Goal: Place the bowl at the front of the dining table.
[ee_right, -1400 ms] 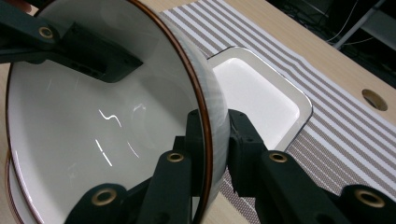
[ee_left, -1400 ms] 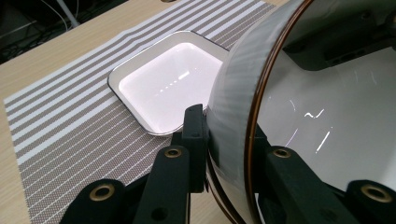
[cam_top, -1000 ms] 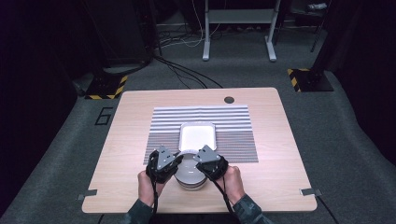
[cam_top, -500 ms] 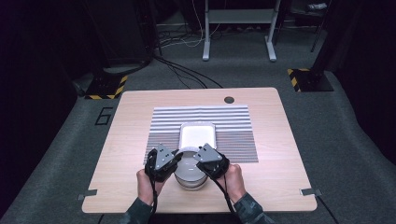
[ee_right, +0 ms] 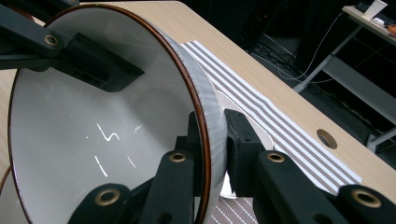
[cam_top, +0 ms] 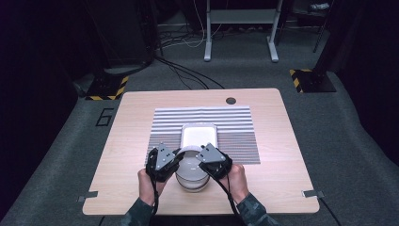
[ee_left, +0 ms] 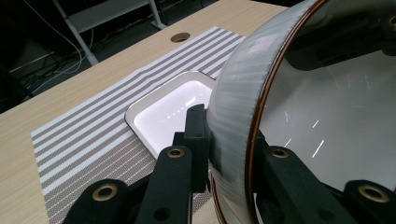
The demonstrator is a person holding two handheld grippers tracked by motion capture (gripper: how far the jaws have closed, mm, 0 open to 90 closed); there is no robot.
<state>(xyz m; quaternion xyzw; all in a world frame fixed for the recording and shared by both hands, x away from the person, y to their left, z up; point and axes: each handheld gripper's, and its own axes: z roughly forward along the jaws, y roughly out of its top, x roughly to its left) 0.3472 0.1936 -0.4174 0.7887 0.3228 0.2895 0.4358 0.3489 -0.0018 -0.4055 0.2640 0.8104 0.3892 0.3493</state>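
a white bowl (cam_top: 191, 170) with a thin brown rim sits at the near edge of the striped mat (cam_top: 235, 123), at the near middle of the wooden table (cam_top: 141, 108). the left gripper (cam_top: 165, 161) is clenched on the bowl's left rim, one jaw inside and one outside the ribbed wall. the right gripper (cam_top: 211, 159) grasps the right rim the same way. just beyond the bowl, on the mat, lies a white rectangular tray (cam_top: 199, 134). a round cable hole (cam_top: 230, 100) sits near the table's far edge. beyond the table, cables (cam_top: 188, 70) trail across the grey floor.
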